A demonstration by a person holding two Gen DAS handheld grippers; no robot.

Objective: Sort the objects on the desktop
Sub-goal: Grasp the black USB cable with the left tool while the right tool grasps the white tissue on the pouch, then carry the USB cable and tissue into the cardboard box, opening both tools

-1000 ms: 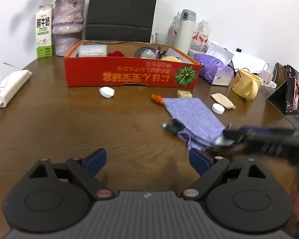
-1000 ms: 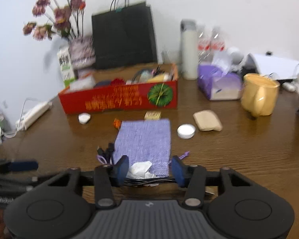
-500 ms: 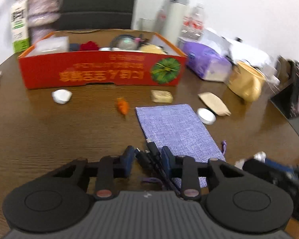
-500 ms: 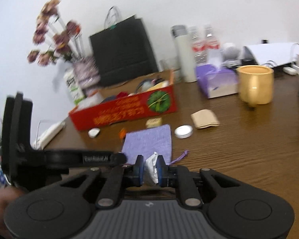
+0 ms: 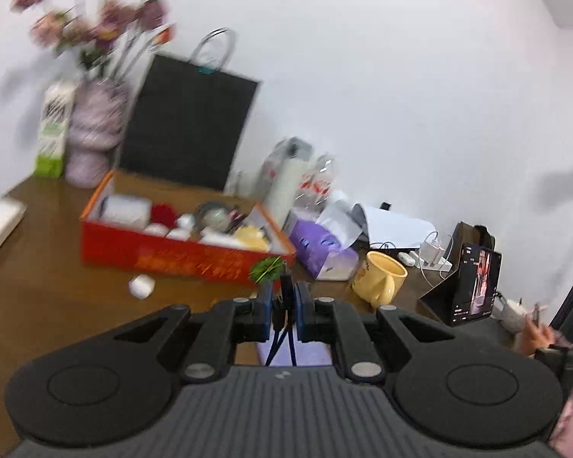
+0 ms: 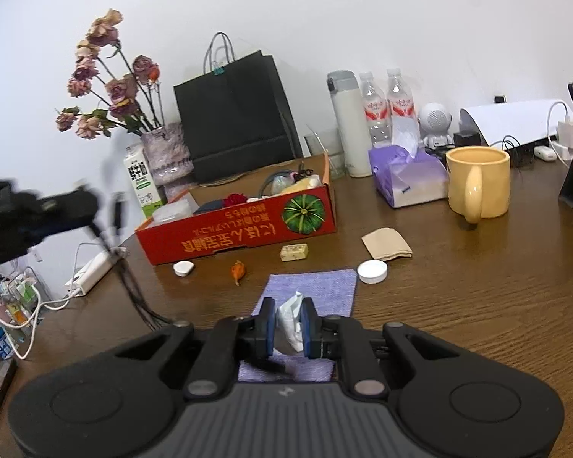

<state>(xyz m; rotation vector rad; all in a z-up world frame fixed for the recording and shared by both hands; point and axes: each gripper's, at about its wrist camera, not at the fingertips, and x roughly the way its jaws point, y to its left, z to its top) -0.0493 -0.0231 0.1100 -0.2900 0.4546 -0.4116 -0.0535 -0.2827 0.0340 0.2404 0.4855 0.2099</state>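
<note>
The left gripper (image 5: 284,299) has just clenched its fingers on a black cable (image 5: 285,290), lifted off the bench (image 6: 477,286). The right gripper (image 6: 288,322) grasps crumpled paper (image 6: 291,320) above the purple pouch (image 6: 317,286).

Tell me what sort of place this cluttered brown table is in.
Probably an office or a home desk corner against a white wall. The wooden table carries a red cardboard box of odds and ends, a power strip with chargers, a yellow mug and a tissue pack.
</note>
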